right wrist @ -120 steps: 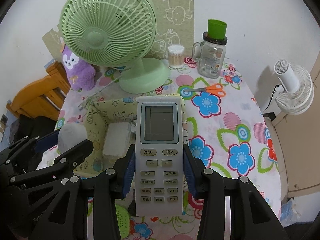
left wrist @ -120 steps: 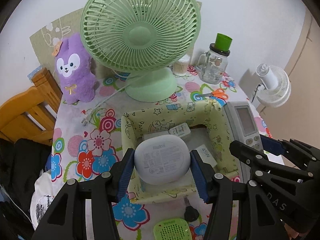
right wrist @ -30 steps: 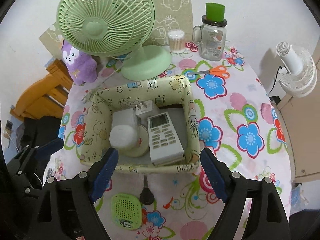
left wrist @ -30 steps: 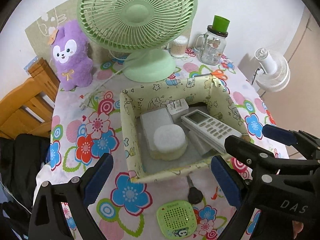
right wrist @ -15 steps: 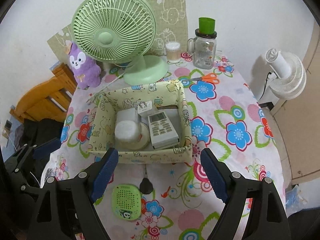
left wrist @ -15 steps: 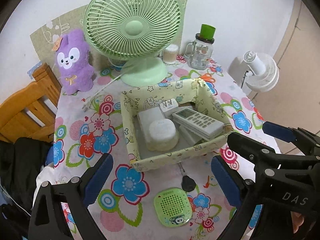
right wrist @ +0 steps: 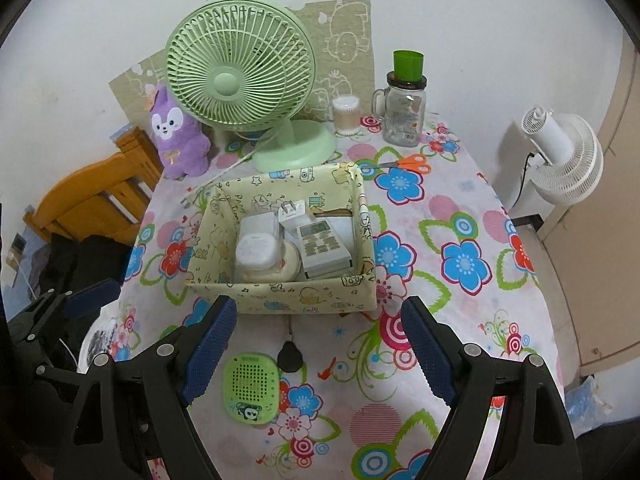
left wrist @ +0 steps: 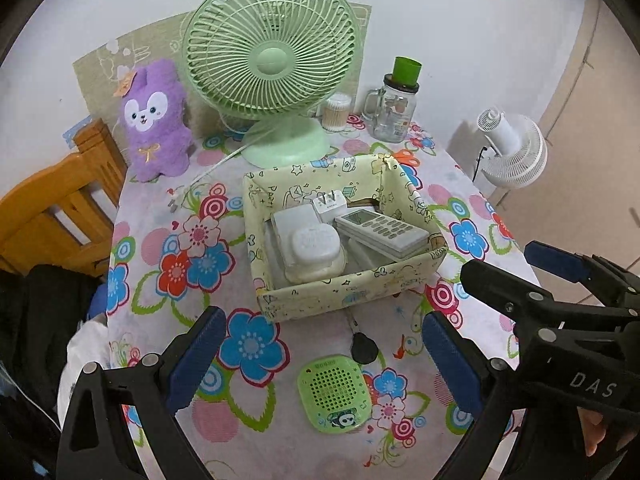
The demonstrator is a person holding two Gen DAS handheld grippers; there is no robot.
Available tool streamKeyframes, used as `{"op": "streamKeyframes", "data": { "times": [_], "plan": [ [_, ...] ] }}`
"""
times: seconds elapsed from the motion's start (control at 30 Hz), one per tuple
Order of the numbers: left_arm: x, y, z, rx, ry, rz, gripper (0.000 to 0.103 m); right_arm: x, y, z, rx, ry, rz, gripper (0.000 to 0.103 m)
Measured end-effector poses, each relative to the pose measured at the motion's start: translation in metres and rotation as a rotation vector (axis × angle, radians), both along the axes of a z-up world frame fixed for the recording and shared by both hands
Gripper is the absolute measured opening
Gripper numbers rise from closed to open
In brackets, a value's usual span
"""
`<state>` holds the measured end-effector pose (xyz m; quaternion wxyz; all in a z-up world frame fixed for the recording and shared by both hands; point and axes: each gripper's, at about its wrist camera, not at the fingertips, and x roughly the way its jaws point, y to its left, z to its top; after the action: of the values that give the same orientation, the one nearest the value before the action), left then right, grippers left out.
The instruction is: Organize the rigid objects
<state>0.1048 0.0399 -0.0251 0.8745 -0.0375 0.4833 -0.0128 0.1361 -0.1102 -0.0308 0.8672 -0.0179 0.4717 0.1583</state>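
Already the white remote control and rounded white case lie inside the yellow patterned fabric box; both the left gripper and right gripper hover with jaws apart and empty, while the green perforated square gadget and black key remain on the table.

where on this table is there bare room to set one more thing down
Free patches: right of the fabric bin, toward the table's right edge below the scissors; left of the bin, in front of the plush. Crowded: inside the bin, and before it by the green speaker.
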Motion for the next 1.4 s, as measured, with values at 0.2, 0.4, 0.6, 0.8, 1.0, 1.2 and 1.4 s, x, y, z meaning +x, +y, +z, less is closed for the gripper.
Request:
{"op": "streamKeyframes", "data": {
  "times": [0.2,0.4,0.6,0.8,1.0,1.2,1.4],
  "plan": [
    [-0.003,-0.006,-0.006,-0.004,0.003,0.048,0.1,0.004,-0.007,-0.005,0.004,0.005,0.045,0.086],
    [-0.003,-0.015,-0.023,-0.04,0.038,0.097,0.1,0.008,-0.017,-0.013,-0.008,0.001,0.103,0.086],
    [-0.002,-0.021,-0.044,-0.058,0.087,0.152,0.1,0.017,-0.022,-0.025,-0.028,0.014,0.159,0.086],
    [-0.005,-0.026,-0.063,-0.084,0.11,0.217,0.099,0.021,-0.029,-0.039,-0.046,0.008,0.194,0.086],
    [-0.012,-0.035,-0.076,-0.056,0.105,0.251,0.1,0.025,-0.033,-0.056,-0.05,0.014,0.226,0.086],
    [-0.019,-0.039,-0.093,-0.024,0.105,0.271,0.1,0.024,-0.033,-0.072,-0.06,0.012,0.257,0.086],
    [-0.025,-0.039,-0.108,-0.024,0.109,0.299,0.1,0.02,-0.034,-0.092,-0.062,0.043,0.285,0.086]
  ]
}}
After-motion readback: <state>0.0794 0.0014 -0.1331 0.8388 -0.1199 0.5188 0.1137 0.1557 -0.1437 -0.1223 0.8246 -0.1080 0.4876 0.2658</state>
